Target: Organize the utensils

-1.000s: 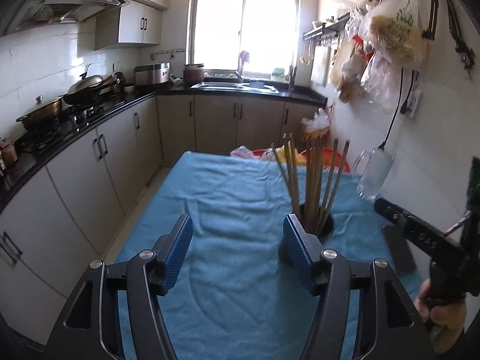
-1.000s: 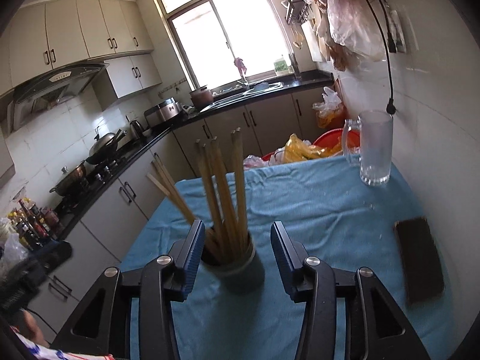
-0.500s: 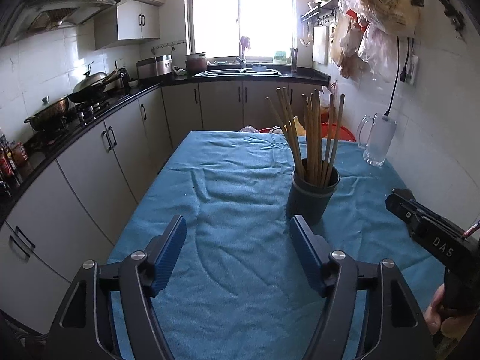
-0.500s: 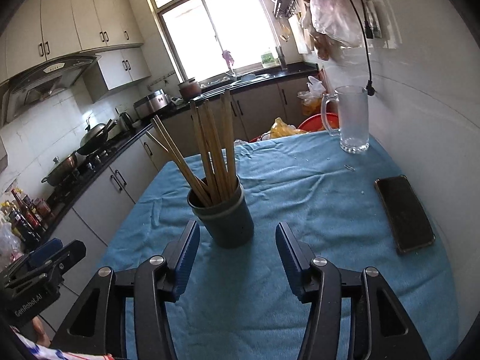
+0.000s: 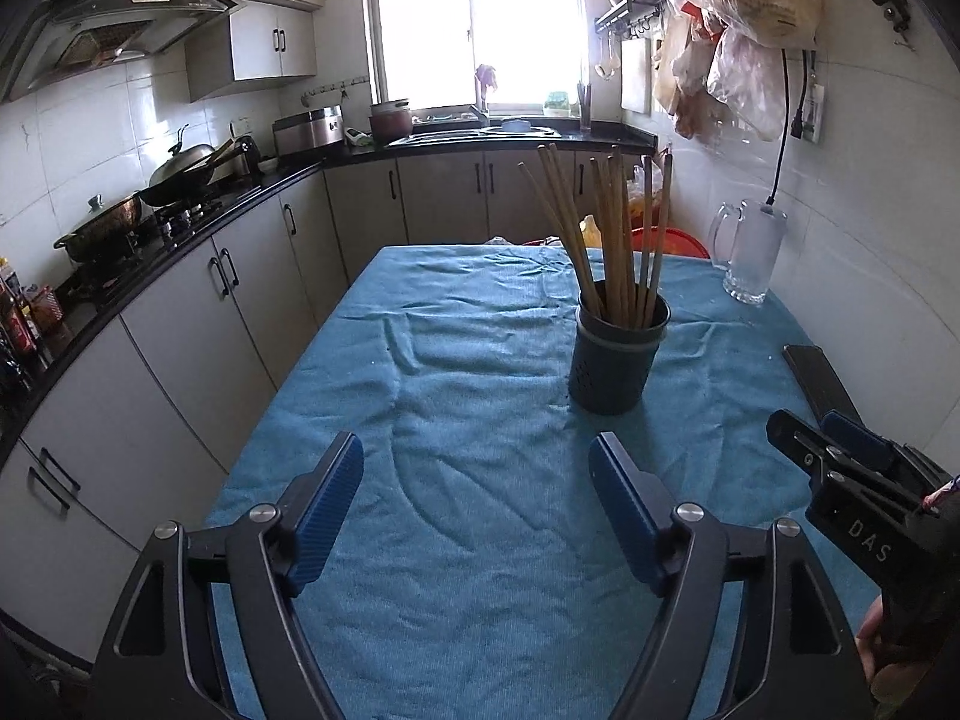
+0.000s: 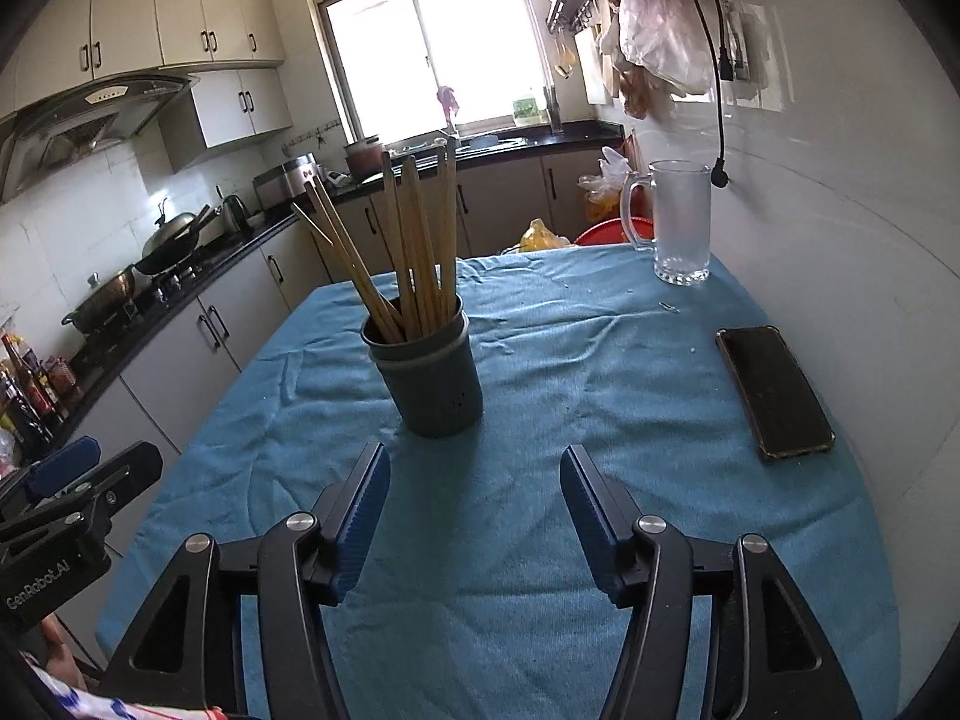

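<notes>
A dark holder (image 6: 431, 378) packed with wooden chopsticks (image 6: 414, 246) stands upright near the middle of a table under a blue cloth (image 6: 540, 540), in a kitchen lit by a bright window. The right gripper (image 6: 474, 516) hovers just short of the holder, its jaws opening with nothing between them; the holder sits beyond the blue pads (image 6: 360, 516), apart from them. The left gripper (image 5: 477, 516) hangs over bare cloth, the holder ahead and to its right, jaws likewise opening on nothing. A glass mug (image 6: 678, 222) stands at the far right of the table by the wall, and a phone (image 6: 774, 390) lies flat nearer, well apart from the holder.
</notes>
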Available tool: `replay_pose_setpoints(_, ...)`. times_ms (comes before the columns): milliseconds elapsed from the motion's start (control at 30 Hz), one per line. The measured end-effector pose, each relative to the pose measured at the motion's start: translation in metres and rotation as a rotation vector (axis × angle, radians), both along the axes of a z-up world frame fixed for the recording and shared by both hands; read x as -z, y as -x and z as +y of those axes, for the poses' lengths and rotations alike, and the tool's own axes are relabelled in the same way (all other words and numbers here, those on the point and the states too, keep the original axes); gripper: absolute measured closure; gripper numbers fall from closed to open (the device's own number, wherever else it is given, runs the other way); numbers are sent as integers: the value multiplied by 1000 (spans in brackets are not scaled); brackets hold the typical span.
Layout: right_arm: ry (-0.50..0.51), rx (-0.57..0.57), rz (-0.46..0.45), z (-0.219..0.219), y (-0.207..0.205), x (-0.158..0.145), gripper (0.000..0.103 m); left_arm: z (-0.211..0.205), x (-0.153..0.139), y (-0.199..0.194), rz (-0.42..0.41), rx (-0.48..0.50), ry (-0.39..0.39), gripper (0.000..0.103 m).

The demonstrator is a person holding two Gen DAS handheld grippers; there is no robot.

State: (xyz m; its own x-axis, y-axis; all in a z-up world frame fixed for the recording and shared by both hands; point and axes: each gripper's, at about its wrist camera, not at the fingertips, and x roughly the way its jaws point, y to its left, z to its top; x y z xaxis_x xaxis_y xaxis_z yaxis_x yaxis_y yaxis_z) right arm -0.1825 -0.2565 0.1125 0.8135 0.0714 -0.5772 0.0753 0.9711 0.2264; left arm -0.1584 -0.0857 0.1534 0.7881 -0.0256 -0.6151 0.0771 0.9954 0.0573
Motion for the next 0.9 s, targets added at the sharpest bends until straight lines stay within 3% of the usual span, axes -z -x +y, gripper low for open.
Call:
replay_pose_setpoints(400, 16, 20, 13, 6, 2, 7, 36, 2, 4, 3, -11, -26, -12, 24)
replay_pose_setpoints(700, 83, 59, 27, 7, -5, 15, 36, 0, 21, -8, 15, -36, -22, 23)
replay_pose_setpoints(900, 80, 84, 42, 2, -13, 23, 35, 2, 23, -15, -57, -90, -50, 8)
